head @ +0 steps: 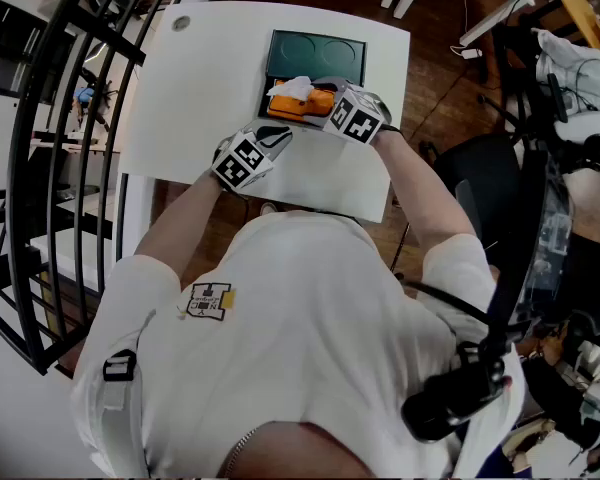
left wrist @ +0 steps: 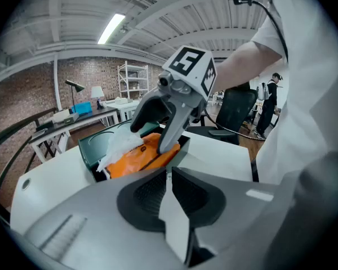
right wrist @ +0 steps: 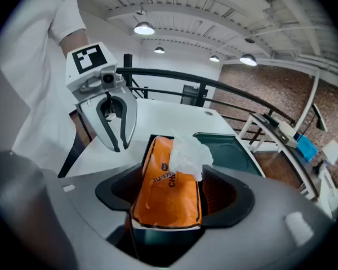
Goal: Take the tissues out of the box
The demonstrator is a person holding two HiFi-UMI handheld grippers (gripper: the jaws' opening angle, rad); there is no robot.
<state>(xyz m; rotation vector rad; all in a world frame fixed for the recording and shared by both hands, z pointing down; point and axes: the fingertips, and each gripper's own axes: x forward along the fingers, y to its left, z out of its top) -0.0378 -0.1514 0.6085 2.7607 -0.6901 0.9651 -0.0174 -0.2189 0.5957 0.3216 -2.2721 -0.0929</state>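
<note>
Presently we note the right gripper (right wrist: 174, 190) spread wide astride the orange tissue pack (right wrist: 163, 207), not clamping it; a white tissue (right wrist: 187, 155) protrudes from it. The pack sits in the dark green box (head: 315, 53). The left gripper (left wrist: 169, 176) is clenched, empty.

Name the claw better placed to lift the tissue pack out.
Right: the right claw stands open astride the orange tissue pack; the left claw is shut, short of it.

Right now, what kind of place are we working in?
Probably a loft-style workshop or lab office: a bare brick wall, metal shelving and a workbench with lamps behind, plus an office chair beside the white table.
</note>
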